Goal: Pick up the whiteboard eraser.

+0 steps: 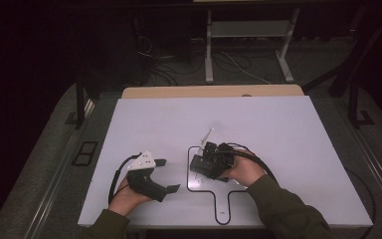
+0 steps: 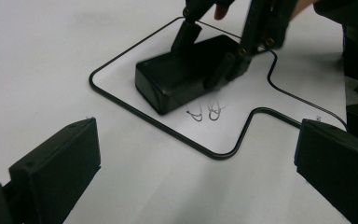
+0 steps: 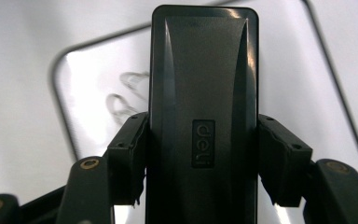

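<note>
A black oblong box (image 1: 199, 168) with a "deli" label lies inside a black outline (image 1: 222, 219) drawn on the white table (image 1: 288, 149). My right gripper (image 1: 205, 158) is shut on it, one pad against each long side. In the right gripper view the box (image 3: 203, 93) runs up between the two pads (image 3: 128, 158). The left gripper view looks across at the box (image 2: 182, 77) and the right gripper (image 2: 205, 53) clamped over it. My left gripper (image 1: 167, 175) rests on the table to the left of the outline. It is open, with bare table between its jaws (image 2: 196, 172).
Two small pencil loops (image 2: 205, 112) are scribbled on the table beside the box, inside the outline (image 2: 121, 100). A wooden strip (image 1: 214, 91) borders the table's far edge. Beyond it are desk legs (image 1: 209, 50) and loose cables on the floor.
</note>
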`<state>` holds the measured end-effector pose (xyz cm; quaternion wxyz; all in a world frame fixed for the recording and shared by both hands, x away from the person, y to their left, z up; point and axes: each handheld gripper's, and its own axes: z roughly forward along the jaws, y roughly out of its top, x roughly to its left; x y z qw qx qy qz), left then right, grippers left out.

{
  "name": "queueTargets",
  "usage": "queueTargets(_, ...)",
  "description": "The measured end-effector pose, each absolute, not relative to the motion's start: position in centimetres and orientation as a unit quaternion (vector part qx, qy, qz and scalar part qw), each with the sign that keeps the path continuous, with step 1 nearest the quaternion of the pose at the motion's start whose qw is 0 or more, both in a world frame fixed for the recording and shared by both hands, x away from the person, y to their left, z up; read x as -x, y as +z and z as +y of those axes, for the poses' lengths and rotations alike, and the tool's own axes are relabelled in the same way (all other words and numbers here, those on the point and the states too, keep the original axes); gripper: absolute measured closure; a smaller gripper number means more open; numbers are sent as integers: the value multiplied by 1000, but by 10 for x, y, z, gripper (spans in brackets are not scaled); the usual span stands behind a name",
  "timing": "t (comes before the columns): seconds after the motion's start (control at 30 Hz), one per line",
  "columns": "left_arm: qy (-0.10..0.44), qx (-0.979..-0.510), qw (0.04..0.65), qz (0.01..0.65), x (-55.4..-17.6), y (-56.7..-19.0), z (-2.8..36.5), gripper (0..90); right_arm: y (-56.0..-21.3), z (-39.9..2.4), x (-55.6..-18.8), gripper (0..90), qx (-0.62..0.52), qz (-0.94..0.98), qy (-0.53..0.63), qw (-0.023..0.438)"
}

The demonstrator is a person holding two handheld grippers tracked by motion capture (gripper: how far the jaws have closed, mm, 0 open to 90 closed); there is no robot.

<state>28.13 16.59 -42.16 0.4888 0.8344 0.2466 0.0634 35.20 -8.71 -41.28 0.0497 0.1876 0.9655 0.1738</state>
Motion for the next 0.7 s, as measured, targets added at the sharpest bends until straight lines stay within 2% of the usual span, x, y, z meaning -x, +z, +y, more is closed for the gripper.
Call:
queueTargets(0.2,64,-834,490,247,-281,-422,165,0,-413,-91,-355,386,-198,963,177,47)
queueTargets(0.57,65,-835,489,245,-281,-422,165,0,-413,-51,-321,387,-121,975,184,26)
queueTargets(0.7,65,-834,490,246,-281,-421,166,0,-413,-53,-326,386,-131,973,186,31)
